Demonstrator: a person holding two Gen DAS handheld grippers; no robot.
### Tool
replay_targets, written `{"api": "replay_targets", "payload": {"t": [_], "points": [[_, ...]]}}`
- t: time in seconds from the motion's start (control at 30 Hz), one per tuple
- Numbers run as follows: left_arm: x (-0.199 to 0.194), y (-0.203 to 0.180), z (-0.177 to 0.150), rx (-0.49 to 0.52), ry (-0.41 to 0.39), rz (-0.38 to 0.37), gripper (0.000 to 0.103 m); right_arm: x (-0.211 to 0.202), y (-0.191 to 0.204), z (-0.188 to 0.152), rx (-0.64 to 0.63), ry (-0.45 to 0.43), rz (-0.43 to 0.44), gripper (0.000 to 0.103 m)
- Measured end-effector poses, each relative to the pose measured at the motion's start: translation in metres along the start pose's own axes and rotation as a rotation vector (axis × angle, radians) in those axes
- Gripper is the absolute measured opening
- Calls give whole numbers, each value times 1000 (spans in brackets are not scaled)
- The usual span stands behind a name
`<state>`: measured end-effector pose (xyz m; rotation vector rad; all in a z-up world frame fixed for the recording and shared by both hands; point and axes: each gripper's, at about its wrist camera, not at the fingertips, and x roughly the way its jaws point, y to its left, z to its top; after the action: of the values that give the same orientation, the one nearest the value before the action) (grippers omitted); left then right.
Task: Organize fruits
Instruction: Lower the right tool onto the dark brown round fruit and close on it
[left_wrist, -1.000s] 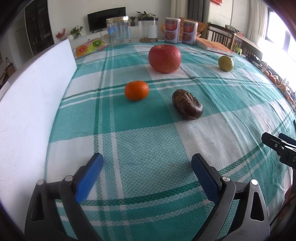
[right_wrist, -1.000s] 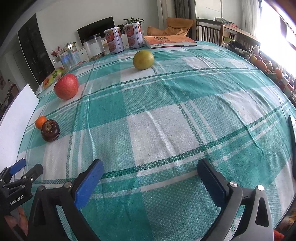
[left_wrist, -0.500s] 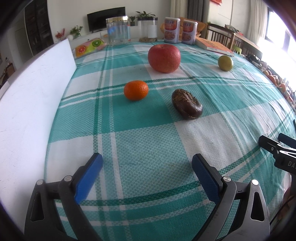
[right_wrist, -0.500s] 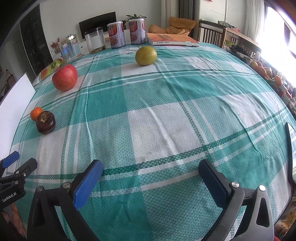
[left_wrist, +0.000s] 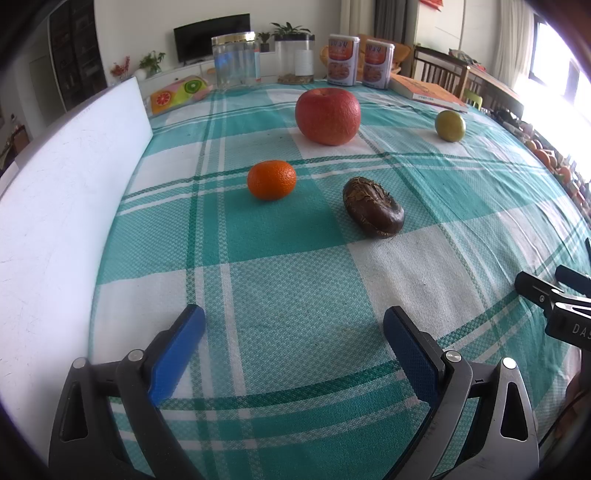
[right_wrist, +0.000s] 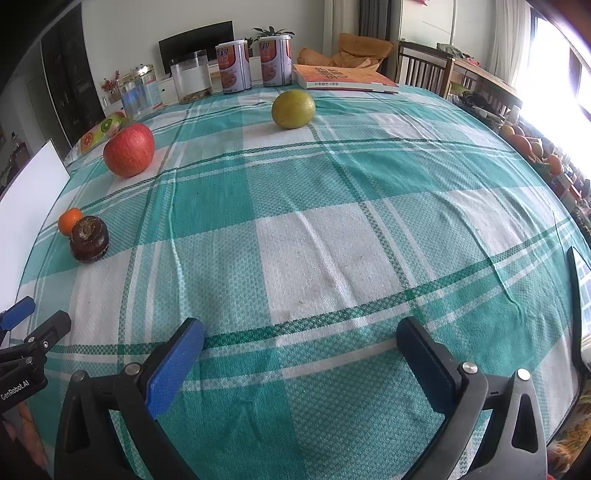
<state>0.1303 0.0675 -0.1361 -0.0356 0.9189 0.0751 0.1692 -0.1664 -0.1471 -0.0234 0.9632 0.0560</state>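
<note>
Nothing appears to be organized yet: all four fruits lie loose and apart on the desk (left_wrist: 295, 295), which is covered with a teal-and-white checked cloth. The red apple (left_wrist: 327, 115) sits toward the far side, the mandarin (left_wrist: 272, 180) nearer and to its left, and a dark brown, rough-skinned fruit, probably a mangosteen (left_wrist: 373, 207), just to the right of the mandarin without touching it. The green-yellow citrus fruit (right_wrist: 293, 109) stands well apart from the other three, far out ahead of the right gripper.

The left gripper (left_wrist: 293, 330) has its fingers spread wide and holds nothing; it hovers low over the cloth, facing the mandarin and the mangosteen. The right gripper (right_wrist: 301, 341) is likewise spread wide and empty, over a bare stretch of cloth with no fruit near it.

A white board (left_wrist: 62, 192) stands along the left edge of the desk; no bowl or tray for the fruit shows in either view, so where they should go cannot be told. By my reading the task is at its very start: every fruit remains to be picked up and grouped, with the mandarin or mangosteen the closest candidates for the left gripper.
</note>
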Motion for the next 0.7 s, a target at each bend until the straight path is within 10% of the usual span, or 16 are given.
{"api": "replay_targets", "payload": {"t": [0.7], "points": [[0, 1, 0, 5, 3, -6, 98, -2, -1, -1, 13, -7, 28, 103]]}}
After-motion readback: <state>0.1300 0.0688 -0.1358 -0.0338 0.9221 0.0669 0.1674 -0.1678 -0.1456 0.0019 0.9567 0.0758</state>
